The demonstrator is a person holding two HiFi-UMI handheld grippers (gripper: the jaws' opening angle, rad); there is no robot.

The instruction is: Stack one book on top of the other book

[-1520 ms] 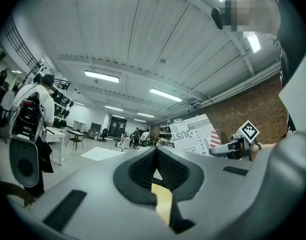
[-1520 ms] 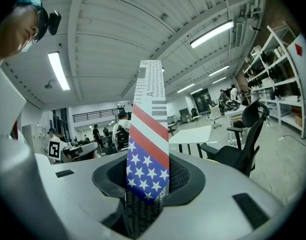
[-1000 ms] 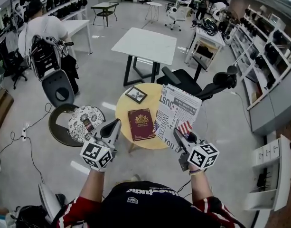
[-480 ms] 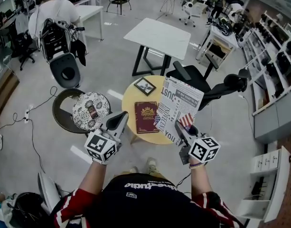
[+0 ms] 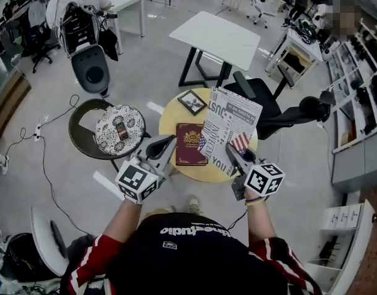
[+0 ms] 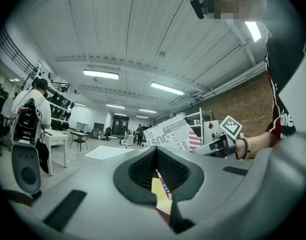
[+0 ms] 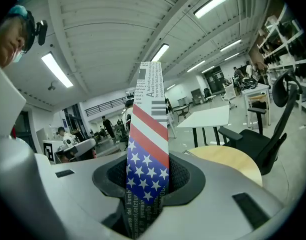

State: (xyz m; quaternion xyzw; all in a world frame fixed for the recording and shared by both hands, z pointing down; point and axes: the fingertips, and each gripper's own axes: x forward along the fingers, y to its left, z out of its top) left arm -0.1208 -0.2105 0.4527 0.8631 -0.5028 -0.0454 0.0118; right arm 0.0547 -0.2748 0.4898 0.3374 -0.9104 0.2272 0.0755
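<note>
Head view: pinching newsprint book point(image 5: 228, 125) by one low corner in right gripper point(image 5: 232, 154), upright at round table's point(image 5: 203, 173) 3 o'clock; red book point(image 5: 190, 144) flat at centre. At 7 o'clock, left gripper point(image 5: 165, 145) seemingly pressed together, empty. Could swing or land askew from thin hold.

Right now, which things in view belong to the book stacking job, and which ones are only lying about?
Part of the job:
- newspaper-print book, clamped in the right gripper
- red book, flat on the round table
- left gripper, holding nothing

Just lying about:
- framed picture on the same table
- patterned seat
- black office chair
- white table
</note>
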